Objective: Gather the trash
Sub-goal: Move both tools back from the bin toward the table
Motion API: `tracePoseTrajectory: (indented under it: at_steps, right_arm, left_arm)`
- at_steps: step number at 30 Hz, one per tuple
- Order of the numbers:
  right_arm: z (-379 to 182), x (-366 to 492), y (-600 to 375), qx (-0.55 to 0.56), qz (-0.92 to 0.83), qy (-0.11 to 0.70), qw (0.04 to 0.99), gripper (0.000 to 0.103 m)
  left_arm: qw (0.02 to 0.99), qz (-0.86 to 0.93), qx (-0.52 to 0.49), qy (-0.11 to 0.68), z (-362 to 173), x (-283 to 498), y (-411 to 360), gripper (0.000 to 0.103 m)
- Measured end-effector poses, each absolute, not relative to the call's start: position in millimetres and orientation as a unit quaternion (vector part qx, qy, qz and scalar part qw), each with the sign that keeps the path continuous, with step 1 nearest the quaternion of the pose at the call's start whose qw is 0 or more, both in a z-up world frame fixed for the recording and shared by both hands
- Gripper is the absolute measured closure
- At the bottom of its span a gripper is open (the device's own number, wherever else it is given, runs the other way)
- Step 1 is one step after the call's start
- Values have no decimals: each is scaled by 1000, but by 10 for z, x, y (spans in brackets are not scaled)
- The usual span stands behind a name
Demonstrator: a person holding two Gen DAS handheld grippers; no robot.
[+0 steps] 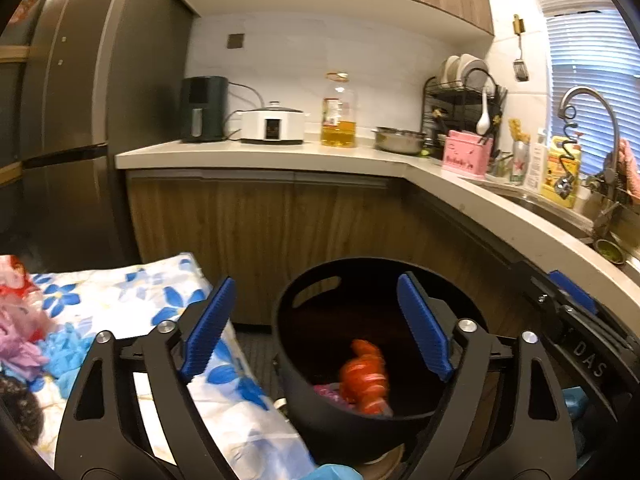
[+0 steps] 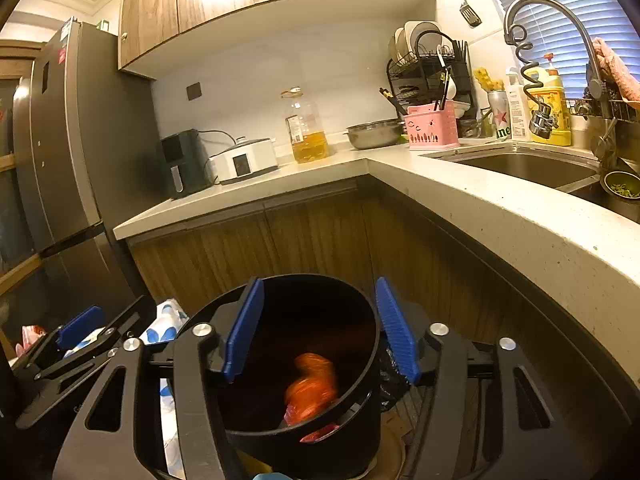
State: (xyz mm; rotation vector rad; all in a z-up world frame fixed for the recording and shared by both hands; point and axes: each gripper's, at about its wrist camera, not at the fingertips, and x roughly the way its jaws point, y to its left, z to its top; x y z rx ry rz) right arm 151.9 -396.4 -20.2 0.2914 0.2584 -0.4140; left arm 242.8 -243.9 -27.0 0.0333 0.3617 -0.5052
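Observation:
A black round bin (image 1: 320, 420) stands on the floor below both grippers, and the right wrist view shows the bin (image 2: 320, 448) too. Inside its mouth is a blurred orange-red wrapper (image 1: 364, 376), free of every pad; the right wrist view has this wrapper (image 2: 312, 384) low in the bin as well. Pink trash (image 1: 328, 392) lies under it. My left gripper (image 1: 316, 284) is open over the bin with nothing between its fingers. My right gripper (image 2: 319, 282) is open too and holds nothing. More pink, purple and red trash (image 1: 20, 320) lies on a floral cloth (image 1: 140, 292) to the left.
An L-shaped counter (image 2: 460, 196) wraps behind and to the right, with wooden cabinets below it. On it are an oil bottle (image 1: 338, 120), a steel bowl (image 1: 400, 140), a pink holder (image 1: 466, 156) and a sink (image 2: 520, 168). A dark fridge (image 2: 60, 160) stands at left.

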Motion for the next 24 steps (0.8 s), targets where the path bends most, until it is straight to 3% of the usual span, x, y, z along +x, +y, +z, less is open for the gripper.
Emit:
tracePoseTrajectory:
  at_steps: [24]
  right_arm:
    - [-12, 1087, -3395, 127, -151, 130, 972, 17]
  left_arm:
    - [975, -134, -2, 175, -19, 1747, -1439, 6]
